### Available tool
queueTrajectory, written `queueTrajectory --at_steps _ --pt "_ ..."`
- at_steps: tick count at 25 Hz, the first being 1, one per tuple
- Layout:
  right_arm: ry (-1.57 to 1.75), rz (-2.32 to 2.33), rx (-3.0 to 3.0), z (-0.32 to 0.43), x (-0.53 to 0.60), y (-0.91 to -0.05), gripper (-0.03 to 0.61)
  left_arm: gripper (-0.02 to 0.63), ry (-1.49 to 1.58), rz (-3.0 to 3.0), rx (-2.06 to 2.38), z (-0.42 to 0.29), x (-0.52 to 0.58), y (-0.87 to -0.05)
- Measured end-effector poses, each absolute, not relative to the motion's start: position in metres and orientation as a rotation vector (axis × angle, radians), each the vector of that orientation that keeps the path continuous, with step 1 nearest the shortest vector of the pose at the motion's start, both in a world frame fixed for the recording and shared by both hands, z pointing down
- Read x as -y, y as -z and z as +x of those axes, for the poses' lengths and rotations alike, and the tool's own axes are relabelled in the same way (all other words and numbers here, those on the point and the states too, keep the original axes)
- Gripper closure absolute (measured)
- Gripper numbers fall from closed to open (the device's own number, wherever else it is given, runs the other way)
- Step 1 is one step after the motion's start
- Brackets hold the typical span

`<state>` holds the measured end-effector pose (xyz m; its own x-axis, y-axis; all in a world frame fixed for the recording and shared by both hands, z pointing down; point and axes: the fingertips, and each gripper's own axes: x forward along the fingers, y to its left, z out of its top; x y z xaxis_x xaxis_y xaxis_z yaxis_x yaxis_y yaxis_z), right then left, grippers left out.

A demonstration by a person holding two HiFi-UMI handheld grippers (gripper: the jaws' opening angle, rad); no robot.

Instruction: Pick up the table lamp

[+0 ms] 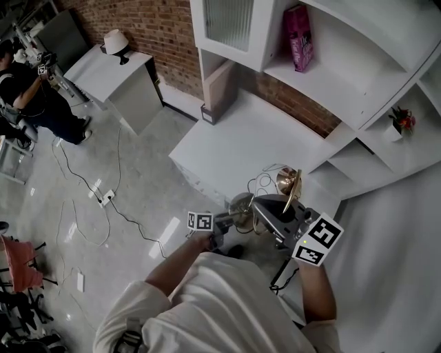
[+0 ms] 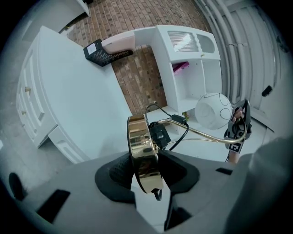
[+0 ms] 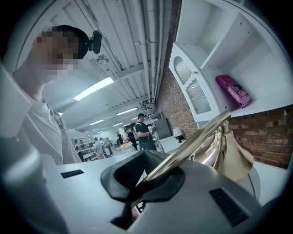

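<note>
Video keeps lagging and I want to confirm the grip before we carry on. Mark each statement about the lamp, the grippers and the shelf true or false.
1. The left gripper is shut on the gold base of the lamp. True.
2. The right gripper is open and empty. False: it is shut on the lamp's gold arm.
3. The lamp stands on the white table. False: both grippers hold it off the table.
4. A pink packet sits on a shelf. True.

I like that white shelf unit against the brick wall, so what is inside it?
A pink packet stands in the open upper compartment of the shelf unit, and a small red-flowered plant sits lower down. The ribbed-glass door hides whatever is behind it.
</note>
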<state>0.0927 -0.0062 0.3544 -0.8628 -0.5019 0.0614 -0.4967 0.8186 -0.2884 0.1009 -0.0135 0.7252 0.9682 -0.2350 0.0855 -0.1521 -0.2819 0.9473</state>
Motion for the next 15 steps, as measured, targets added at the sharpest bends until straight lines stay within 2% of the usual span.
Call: queueTrajectory --at_steps 15 --pt "0.444 -0.923 -2.939 0.056 0.006 -0.343 0.566 0.448 0.070 1.881 0.208 0.065 0.017 -0.714"
